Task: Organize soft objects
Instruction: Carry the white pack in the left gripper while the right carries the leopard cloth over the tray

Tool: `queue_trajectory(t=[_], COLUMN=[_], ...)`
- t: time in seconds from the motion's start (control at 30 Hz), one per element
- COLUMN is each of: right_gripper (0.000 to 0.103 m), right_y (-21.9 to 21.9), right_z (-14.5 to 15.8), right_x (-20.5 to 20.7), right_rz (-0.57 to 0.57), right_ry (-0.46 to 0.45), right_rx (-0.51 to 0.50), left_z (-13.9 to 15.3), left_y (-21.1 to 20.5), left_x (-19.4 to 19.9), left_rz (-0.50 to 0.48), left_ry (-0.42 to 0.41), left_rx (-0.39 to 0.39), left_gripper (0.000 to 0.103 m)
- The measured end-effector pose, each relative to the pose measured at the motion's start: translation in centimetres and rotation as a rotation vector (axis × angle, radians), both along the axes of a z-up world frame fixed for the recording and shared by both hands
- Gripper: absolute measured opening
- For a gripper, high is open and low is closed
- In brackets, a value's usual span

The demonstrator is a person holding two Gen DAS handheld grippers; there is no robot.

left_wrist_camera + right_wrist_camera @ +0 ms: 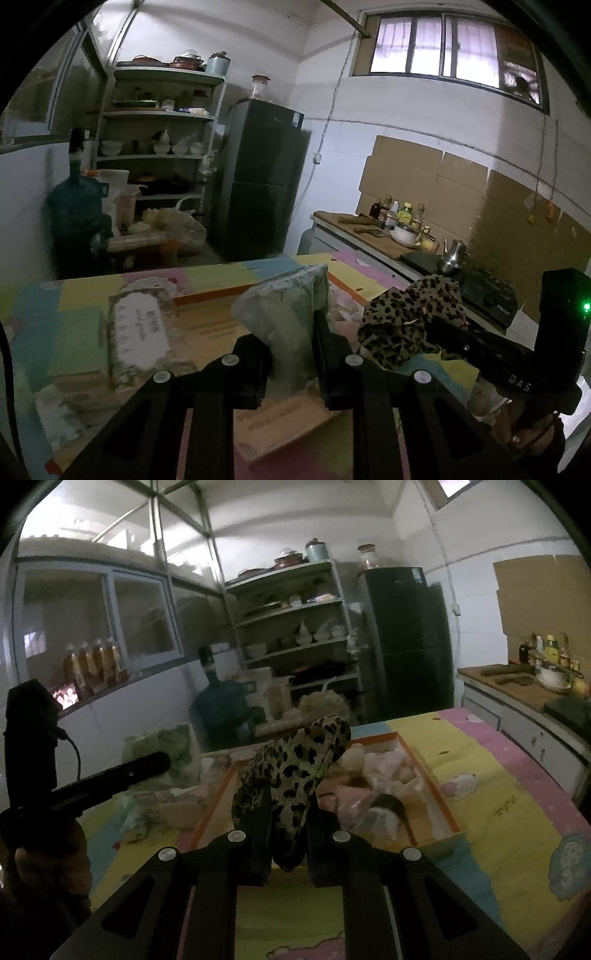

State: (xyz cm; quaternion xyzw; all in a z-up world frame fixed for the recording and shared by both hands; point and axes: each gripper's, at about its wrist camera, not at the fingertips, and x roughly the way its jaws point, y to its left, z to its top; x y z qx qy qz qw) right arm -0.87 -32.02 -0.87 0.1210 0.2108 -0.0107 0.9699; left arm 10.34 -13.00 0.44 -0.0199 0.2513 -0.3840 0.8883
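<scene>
Holding: we carry one soft thing in each gripper above the table [491,775], which is covered by a pastel patchwork sheet.
Left gripper [290,354]: jaws narrow, pinched on a pale green plastic-wrapped pack [286,314] that stands upright between its fingers.
Right gripper [286,834]: jaws nearly closed, clamped on a leopard-print cloth [295,768] that rises ahead of the fingertips and droops below them.
Box: an open cardboard box [432,771] with an orange rim lies just ahead of our right gripper, with pale soft items [391,771] inside.
Left of our left gripper: another pale green pack [140,328] lies flat on the table.
Beyond: a dark fridge [262,177] and shelves [159,122] well ahead.
</scene>
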Motion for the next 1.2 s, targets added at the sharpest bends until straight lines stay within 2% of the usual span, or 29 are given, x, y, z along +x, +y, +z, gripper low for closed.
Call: queue_trajectory(t=[0.57,1.2], right_gripper=[0.016,0.016], right_y=[-3.7,-5.5], right_z=[-1.8,-5.2], right_x=[2.7,7.5], right_rz=[0.01,0.028], right_ry=[0.002,0.146], right_rx=[0.051,0.114], left_z=[-3.0,-6.4], left_y=[-5.7,-8.7], left_x=[4.3,8.0], left_rz=[0.046,0.06], left_ry=[0.087,0.189], left_rx=[0.059,0.149], left_gripper=[0.022,0.022])
